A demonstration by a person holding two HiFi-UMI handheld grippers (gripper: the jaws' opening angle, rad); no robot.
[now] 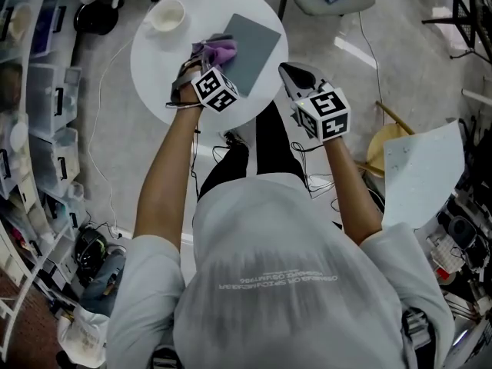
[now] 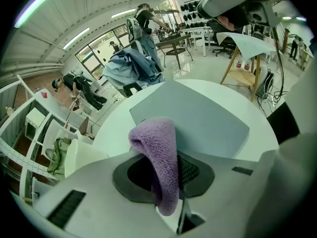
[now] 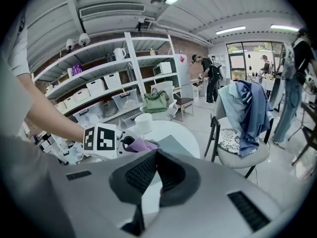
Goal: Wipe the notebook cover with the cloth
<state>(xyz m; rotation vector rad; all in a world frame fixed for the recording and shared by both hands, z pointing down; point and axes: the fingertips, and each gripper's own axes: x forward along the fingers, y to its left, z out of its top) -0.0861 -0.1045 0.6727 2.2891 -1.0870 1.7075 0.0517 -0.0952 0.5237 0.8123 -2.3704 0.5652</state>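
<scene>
Firmly pinched in the jaws of the left gripper (image 2: 168, 182) is a fluffy purple terry cloth (image 2: 159, 152). Its folded end sticks out over the left edge of the flat grey rectangular notebook (image 2: 208, 118), which lies on a round white table (image 1: 154, 75). The right gripper (image 1: 296, 74) hangs at the table's near right rim, jaws pressed together on nothing. A round white cup (image 1: 167, 15) stands at the table's far left; whether it holds anything is unclear. Translucent plastic storage bins (image 1: 54, 91) are cut off at the head view's left edge, their contents indistinct.
</scene>
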